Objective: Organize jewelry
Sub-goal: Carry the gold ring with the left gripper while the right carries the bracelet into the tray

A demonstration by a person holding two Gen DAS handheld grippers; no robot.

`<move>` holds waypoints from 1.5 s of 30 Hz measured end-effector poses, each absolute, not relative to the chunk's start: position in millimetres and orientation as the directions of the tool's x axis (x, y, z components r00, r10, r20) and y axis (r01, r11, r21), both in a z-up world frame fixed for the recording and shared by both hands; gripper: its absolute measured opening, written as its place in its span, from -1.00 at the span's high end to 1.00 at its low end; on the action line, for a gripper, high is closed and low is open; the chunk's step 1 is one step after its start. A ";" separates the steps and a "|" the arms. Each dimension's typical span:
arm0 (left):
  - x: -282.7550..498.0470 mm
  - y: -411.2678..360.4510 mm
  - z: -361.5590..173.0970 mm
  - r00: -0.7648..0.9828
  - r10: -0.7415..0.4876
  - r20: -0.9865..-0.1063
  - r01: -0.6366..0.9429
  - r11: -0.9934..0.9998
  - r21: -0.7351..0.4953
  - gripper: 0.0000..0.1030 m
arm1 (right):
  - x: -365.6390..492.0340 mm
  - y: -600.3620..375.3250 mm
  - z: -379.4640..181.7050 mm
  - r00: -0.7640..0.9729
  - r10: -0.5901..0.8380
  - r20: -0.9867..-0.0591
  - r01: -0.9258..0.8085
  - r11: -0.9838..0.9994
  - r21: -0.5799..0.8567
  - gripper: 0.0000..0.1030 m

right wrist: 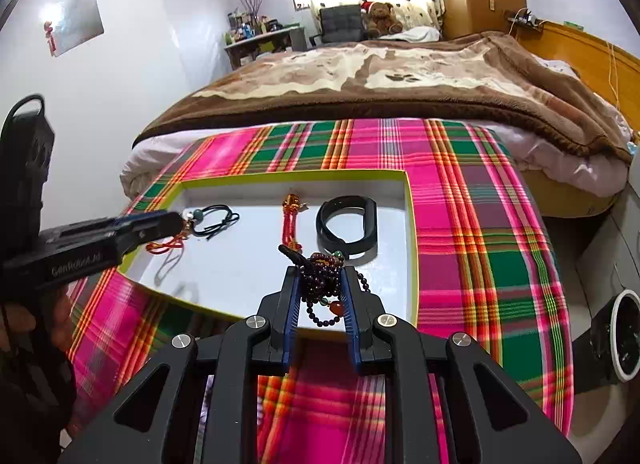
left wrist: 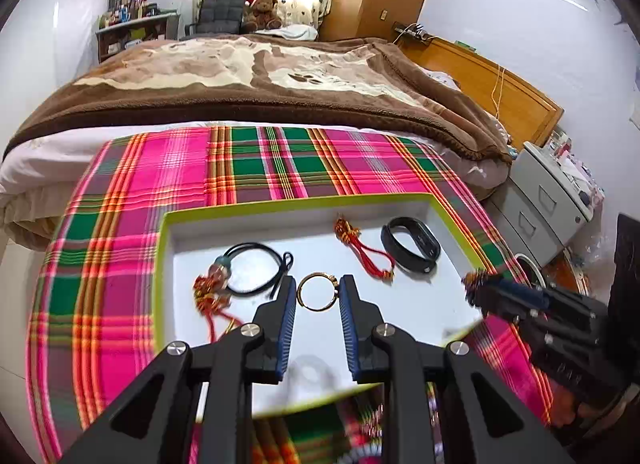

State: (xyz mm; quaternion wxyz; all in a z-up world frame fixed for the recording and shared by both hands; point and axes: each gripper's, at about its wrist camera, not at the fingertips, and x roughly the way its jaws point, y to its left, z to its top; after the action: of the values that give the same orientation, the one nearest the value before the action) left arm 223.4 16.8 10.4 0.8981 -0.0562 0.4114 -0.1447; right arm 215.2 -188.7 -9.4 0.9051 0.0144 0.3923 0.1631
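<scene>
A white tray with a lime-green rim [left wrist: 280, 202] [right wrist: 412, 232] lies on a plaid cloth. My left gripper [left wrist: 318, 292] is shut on a gold ring bangle [left wrist: 318, 291] and holds it above the tray floor. My right gripper [right wrist: 322, 280] is shut on a dark beaded bracelet [right wrist: 322, 278] over the tray's near edge; it also shows in the left wrist view [left wrist: 478, 284]. In the tray lie a black cord necklace with a pendant [left wrist: 256, 268] [right wrist: 216, 216], a red knotted charm [left wrist: 360, 248] [right wrist: 292, 224] and a black wristband [left wrist: 412, 244] [right wrist: 348, 224].
The pink and green plaid cloth [left wrist: 248, 168] [right wrist: 480, 204] covers the surface in front of a bed with a brown blanket [left wrist: 260, 76]. A grey drawer cabinet [left wrist: 552, 200] stands to the right. A blurred item [left wrist: 368, 424] lies on the cloth near the tray's front edge.
</scene>
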 end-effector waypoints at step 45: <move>286.3 -21.4 -28.9 0.528 -0.285 -0.800 0.192 0.958 -0.214 0.43 | 251.7 -186.5 -40.2 0.594 0.201 -0.779 -0.279 0.960 0.034 0.54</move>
State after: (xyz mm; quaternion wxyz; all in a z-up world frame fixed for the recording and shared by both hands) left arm 286.3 -21.4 -28.9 0.8727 -0.0499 0.4661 -0.1366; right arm 251.7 -186.5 -40.2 0.8917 -0.0456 0.4297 0.1346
